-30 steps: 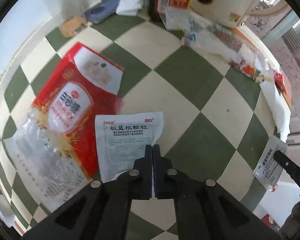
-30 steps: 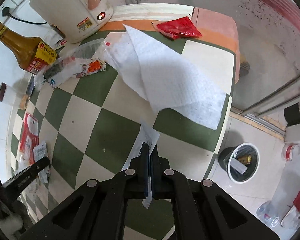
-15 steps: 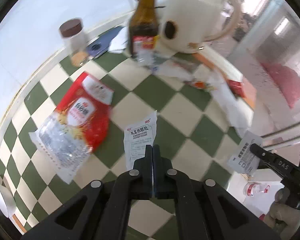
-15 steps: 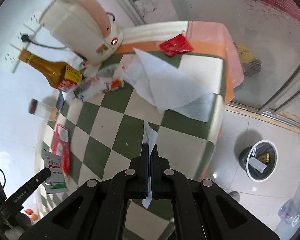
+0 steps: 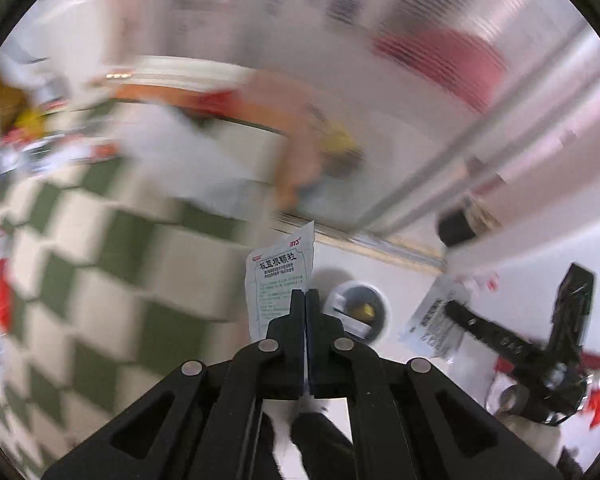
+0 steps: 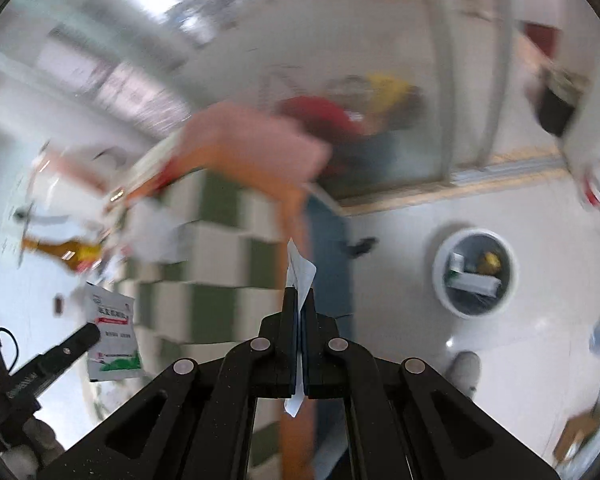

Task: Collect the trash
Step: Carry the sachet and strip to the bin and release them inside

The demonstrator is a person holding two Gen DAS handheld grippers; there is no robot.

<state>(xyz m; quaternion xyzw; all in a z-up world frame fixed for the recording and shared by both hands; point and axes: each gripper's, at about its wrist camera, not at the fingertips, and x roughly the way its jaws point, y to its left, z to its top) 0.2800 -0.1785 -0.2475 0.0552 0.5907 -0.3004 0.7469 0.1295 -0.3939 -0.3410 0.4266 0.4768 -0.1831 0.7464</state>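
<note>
The surface (image 5: 100, 264) is checked in green and cream, with an orange and pink edge. Both hand-held grippers are black. The left one (image 5: 305, 300) pinches a white sachet (image 5: 278, 280) with dark print and a small red logo; the right one (image 6: 299, 300) pinches a white packet (image 6: 300, 270). Beyond the surface, on the pale floor (image 6: 400, 248), the bin (image 6: 474, 276) has a white rim and dark inside holding white and yellow scraps.

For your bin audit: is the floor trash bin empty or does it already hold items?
Not empty: the trash bin already holds white packaging and a yellow item.
</note>
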